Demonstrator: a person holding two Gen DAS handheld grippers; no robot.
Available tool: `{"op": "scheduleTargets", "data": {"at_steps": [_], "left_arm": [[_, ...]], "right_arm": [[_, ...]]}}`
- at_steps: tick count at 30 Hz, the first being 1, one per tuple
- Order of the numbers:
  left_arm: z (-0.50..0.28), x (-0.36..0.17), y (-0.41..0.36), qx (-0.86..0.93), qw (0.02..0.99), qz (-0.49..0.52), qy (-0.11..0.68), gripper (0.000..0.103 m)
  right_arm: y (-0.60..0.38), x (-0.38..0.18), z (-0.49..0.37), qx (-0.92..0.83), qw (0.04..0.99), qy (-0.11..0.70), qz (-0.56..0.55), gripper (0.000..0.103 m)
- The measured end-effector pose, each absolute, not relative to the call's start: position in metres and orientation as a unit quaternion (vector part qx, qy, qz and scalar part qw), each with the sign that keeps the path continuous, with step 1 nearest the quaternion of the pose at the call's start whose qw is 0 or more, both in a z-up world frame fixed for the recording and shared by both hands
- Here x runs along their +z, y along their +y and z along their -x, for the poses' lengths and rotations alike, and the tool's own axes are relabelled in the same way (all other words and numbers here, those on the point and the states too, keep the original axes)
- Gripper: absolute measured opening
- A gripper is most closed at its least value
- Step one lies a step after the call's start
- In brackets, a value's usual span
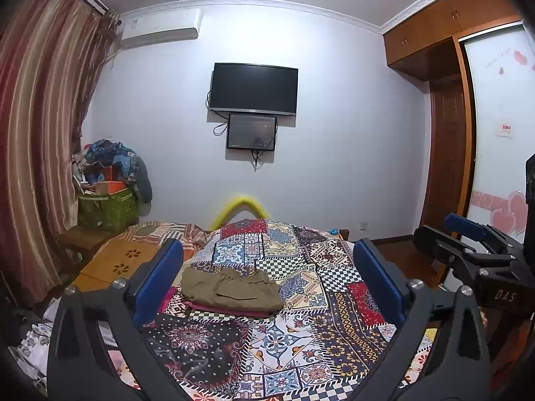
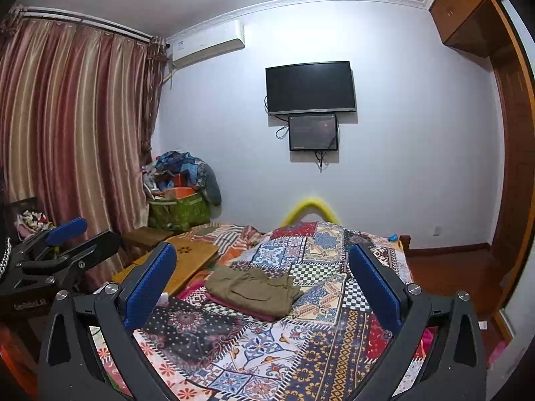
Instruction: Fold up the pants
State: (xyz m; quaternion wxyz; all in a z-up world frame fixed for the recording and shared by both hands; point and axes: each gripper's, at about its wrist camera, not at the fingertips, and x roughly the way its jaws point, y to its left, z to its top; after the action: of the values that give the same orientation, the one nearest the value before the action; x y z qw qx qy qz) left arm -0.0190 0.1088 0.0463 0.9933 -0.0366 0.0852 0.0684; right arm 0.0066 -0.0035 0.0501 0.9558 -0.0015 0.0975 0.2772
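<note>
The left gripper (image 1: pixel 267 277) is spread wide, its two blue-padded fingers (image 1: pixel 157 277) standing well apart with nothing between them, raised above the bed and touching no cloth. At about three o'clock in the left wrist view the right gripper (image 1: pixel 468 234) shows from the side, level with it and just beside it. In its own view the right gripper (image 2: pixel 262 284) is likewise spread wide, blue pads (image 2: pixel 376 287) far apart and holding nothing; the left gripper (image 2: pixel 67 234) appears there at nine o'clock.

Ahead of both grippers, toward twelve o'clock and between the finger pairs, the pants (image 1: pixel 230 289) lie on the patchwork quilt (image 1: pixel 301 334). They are olive-brown and already folded into a compact, slightly rumpled bundle, resting on top of a folded pink-red garment (image 1: pixel 227 310) whose edge peeks out along the near side. In the right wrist view the pants (image 2: pixel 252 289) sit a little left of centre, nearer the left finger.

Beyond the quilt's far end a yellow curved rail (image 1: pixel 239 205) rises. At ten o'clock a green bag (image 1: pixel 108 209) heaped with cloth stands by the striped curtains (image 1: pixel 43 133). On the far wall at twelve o'clock hang a dark television (image 1: pixel 253 88) and a smaller screen (image 1: pixel 251 132) just below it, with an air conditioner (image 1: pixel 160 28) at eleven o'clock and a wooden wardrobe (image 1: pixel 434 43) at two o'clock.
</note>
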Motion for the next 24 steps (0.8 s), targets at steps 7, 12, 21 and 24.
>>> {"op": "scheduleTargets", "data": {"at_steps": [7, 12, 21, 24], "left_arm": [[0.0171, 0.0431, 0.1040, 0.072, 0.993, 0.028, 0.084, 0.103], [0.0172, 0.0413, 0.1026, 0.070, 0.993, 0.027, 0.085, 0.103], [0.0154, 0.0410, 0.1029, 0.067, 0.993, 0.027, 0.088, 0.103], [0.0159, 0.0406, 0.1035, 0.066, 0.993, 0.028, 0.089, 0.103]], "right_arm": [[-0.0068, 0.0456, -0.0019, 0.274, 0.957, 0.098, -0.002, 0.103], [-0.0065, 0.0454, 0.0007, 0.274, 0.957, 0.097, 0.000, 0.103], [-0.0085, 0.0455, 0.0016, 0.273, 0.957, 0.098, 0.000, 0.103], [-0.0088, 0.0451, 0.0015, 0.273, 0.957, 0.099, 0.000, 0.103]]}}
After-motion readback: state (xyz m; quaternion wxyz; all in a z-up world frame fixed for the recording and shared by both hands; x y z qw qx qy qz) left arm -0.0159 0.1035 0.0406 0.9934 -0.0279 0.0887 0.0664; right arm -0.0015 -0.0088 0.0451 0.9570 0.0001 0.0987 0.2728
